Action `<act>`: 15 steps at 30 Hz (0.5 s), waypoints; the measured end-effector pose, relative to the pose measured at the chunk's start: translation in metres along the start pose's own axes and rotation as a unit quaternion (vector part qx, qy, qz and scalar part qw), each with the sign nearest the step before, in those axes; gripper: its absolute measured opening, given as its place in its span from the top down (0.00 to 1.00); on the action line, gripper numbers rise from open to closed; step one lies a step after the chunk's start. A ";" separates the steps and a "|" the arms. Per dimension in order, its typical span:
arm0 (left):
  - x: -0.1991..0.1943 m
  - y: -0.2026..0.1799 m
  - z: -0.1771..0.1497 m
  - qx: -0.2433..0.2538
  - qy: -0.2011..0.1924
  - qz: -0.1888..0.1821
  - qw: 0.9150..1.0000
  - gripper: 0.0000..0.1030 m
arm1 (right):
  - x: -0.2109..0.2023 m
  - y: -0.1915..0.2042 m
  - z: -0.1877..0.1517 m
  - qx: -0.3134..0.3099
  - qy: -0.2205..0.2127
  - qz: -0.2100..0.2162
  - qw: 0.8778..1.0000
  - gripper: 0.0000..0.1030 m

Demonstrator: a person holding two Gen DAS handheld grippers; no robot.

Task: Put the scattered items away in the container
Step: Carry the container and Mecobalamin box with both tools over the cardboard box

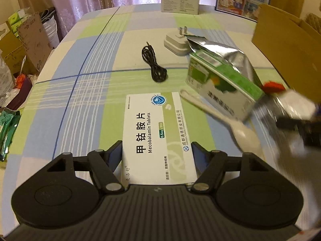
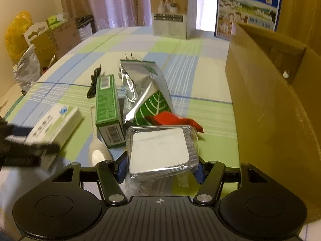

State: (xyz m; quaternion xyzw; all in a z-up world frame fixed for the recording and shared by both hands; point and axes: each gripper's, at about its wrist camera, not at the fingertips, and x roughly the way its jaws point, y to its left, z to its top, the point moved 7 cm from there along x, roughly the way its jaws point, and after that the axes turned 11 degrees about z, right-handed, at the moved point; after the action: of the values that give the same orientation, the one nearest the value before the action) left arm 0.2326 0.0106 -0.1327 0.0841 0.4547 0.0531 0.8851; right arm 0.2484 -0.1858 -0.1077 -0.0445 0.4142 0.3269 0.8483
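My left gripper (image 1: 157, 154) is shut on a white Mecobalamin tablet box (image 1: 156, 124) that lies flat on the checked tablecloth, a pad against each long side. My right gripper (image 2: 161, 166) is shut on a white packet in clear wrap (image 2: 160, 150). The open cardboard box (image 2: 270, 92) stands just right of it. Between the grippers lie a green carton (image 2: 109, 104), a silver foil pouch (image 2: 140, 84), a red wrapper (image 2: 172, 119) and a white spoon (image 2: 98, 150). Farther back are a black cable (image 1: 153, 64) and a white plug adapter (image 1: 176, 42).
A printed product box (image 2: 172, 14) and a blue milk carton (image 2: 248, 8) stand at the table's far edge. Cardboard boxes and bags (image 1: 26, 46) crowd the floor beyond the left edge. Green packets (image 1: 6, 128) lie at the near left.
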 end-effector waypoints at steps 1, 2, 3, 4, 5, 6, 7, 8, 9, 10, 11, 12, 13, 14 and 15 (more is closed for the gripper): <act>-0.006 0.000 -0.007 0.007 0.001 -0.004 1.000 0.34 | -0.002 0.002 0.001 -0.004 -0.001 0.000 1.000 0.42; -0.011 -0.001 -0.013 0.011 0.003 -0.007 1.000 0.34 | -0.003 0.003 0.002 -0.008 0.002 0.001 1.000 0.42; -0.017 0.000 -0.020 0.014 0.005 -0.010 1.000 0.34 | -0.003 0.005 0.003 -0.012 0.008 0.004 1.000 0.42; -0.022 0.001 -0.025 0.016 0.008 -0.015 1.000 0.34 | -0.004 0.007 0.003 -0.013 0.015 0.007 1.000 0.42; -0.026 0.002 -0.030 0.018 0.011 -0.019 1.000 0.34 | -0.006 0.009 0.003 -0.014 0.020 0.009 1.000 0.42; -0.029 0.003 -0.034 0.020 0.014 -0.023 0.999 0.33 | -0.008 0.011 0.003 -0.016 0.025 0.011 0.999 0.42; -0.032 0.004 -0.038 0.022 0.017 -0.025 0.999 0.33 | -0.010 0.013 0.003 -0.017 0.030 0.013 0.999 0.42; -0.034 0.006 -0.040 0.023 0.019 -0.024 0.999 0.33 | -0.013 0.015 0.003 -0.015 0.033 0.014 0.999 0.42; -0.035 0.008 -0.042 0.024 0.019 -0.023 0.999 0.33 | -0.016 0.016 0.003 -0.014 0.036 0.014 0.999 0.42; -0.036 0.009 -0.042 0.022 0.019 -0.021 0.999 0.33 | -0.019 0.018 0.003 -0.012 0.038 0.014 0.999 0.42; -0.036 0.011 -0.042 0.020 0.020 -0.019 0.999 0.33 | -0.022 0.020 0.003 -0.009 0.039 0.015 0.999 0.42; -0.035 0.013 -0.041 0.019 0.019 -0.017 0.999 0.33 | -0.025 0.021 0.003 -0.007 0.040 0.016 0.999 0.42; -0.035 0.013 -0.039 0.017 0.019 -0.018 1.000 0.33 | -0.028 0.022 0.004 -0.004 0.041 0.017 0.999 0.42; -0.034 0.013 -0.038 0.016 0.019 -0.019 1.000 0.33 | -0.031 0.022 0.003 -0.001 0.041 0.016 0.999 0.42; -0.033 0.012 -0.037 0.017 0.020 -0.019 0.999 0.32 | -0.033 0.023 0.003 0.004 0.041 0.014 0.999 0.42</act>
State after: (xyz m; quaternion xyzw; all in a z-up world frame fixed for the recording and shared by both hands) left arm 0.1836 0.0209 -0.1254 0.0893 0.4749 0.0307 0.8750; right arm 0.2222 -0.1843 -0.0768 -0.0490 0.4507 0.3356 0.8258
